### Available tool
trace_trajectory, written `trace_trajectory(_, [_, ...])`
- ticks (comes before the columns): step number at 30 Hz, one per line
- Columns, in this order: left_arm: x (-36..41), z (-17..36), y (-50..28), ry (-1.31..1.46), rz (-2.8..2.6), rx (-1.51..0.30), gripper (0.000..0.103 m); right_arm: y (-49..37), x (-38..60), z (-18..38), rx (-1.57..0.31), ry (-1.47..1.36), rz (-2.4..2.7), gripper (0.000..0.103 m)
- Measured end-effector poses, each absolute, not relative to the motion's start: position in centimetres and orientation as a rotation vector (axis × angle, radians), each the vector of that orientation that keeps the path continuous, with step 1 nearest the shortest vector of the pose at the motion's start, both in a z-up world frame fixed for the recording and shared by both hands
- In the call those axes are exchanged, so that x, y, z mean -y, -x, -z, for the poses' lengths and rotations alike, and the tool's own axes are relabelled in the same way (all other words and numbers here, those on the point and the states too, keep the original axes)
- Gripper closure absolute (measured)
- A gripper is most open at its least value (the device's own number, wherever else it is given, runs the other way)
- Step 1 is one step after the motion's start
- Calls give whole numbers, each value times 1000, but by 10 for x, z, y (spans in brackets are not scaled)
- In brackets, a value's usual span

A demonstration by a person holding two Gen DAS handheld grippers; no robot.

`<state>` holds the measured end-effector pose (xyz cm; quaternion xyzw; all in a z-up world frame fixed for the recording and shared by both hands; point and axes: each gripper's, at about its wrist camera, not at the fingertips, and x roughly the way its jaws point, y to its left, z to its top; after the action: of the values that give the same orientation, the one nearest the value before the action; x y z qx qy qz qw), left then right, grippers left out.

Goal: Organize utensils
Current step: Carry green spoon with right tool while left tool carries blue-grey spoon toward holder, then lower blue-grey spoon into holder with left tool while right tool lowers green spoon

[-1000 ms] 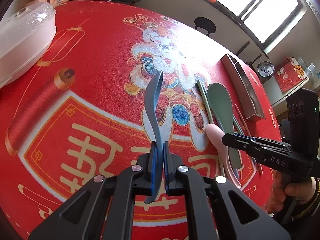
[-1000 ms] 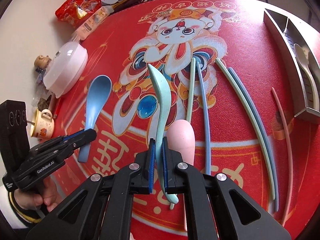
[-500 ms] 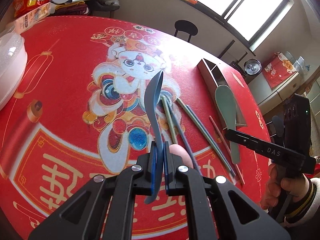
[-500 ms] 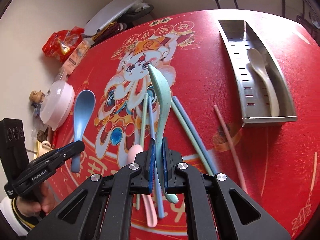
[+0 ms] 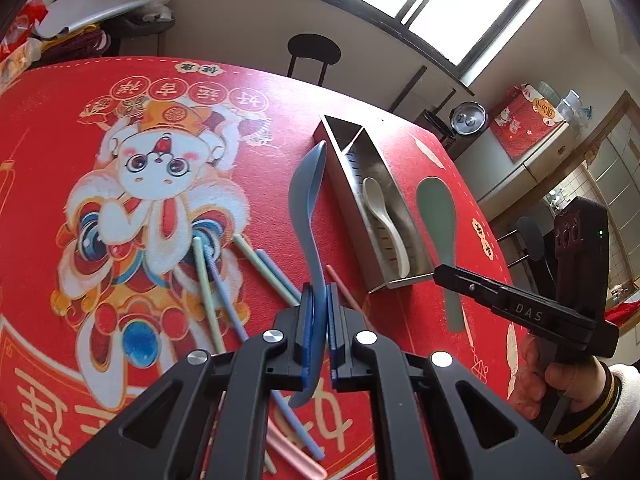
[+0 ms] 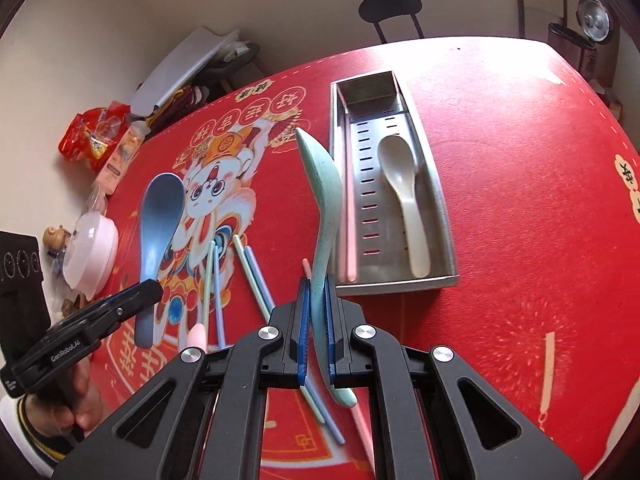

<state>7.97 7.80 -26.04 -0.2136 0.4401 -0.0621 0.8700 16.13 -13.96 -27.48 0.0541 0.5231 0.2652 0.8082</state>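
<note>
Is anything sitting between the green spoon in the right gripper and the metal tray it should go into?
Nothing visible blocks it. The green spoon hangs just beside the metal tray, whose wide section holds only a cream spoon, with open floor around it.

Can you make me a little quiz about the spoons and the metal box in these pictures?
1. True or false: the left gripper holds a pink spoon.
2. What colour is the spoon lying in the metal tray?
3. The right gripper holds: A) a chopstick, B) a light green spoon, C) nothing.

Key: 1 false, it holds a blue spoon. 2 cream white. 3 B.
</note>
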Motion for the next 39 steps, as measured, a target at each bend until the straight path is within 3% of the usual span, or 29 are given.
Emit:
trace_trajectory(19, [-12, 305, -199, 605, 147, -1023, 97, -231, 183, 290, -1154, -127, -525, 96])
trace_trajectory(39, [8, 319, -231, 560, 111, -1071, 95, -246, 185, 301, -1179, -136, -535, 96])
